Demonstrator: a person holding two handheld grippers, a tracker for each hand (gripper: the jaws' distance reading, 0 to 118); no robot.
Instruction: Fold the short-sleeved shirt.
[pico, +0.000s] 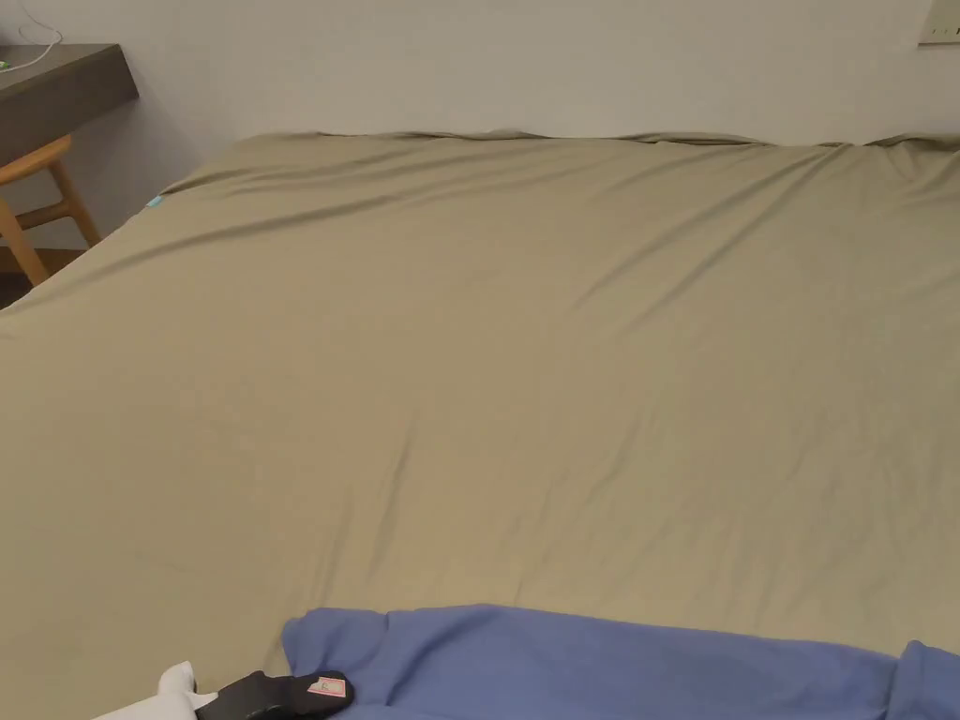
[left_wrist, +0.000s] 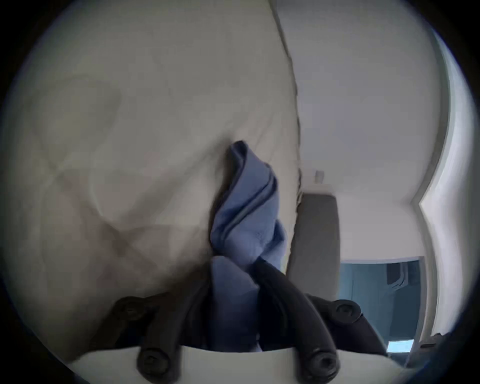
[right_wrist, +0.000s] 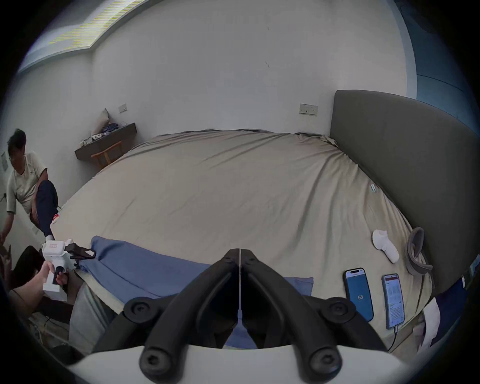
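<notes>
Overhead, the shirt (pico: 600, 666) lies along the bed's (pico: 487, 375) near edge, with wide bare sheet beyond it for folding. On the left hand-held gripper (left_wrist: 235, 262) view, both jaws clamp a bunched blue fold; I'd lift it gently so the layers stay together. On the right hand-held gripper (right_wrist: 240, 253) view, the jaws meet with nothing between them, over the shirt, two phones (right_wrist: 358, 296) near the bed's right corner.
</notes>
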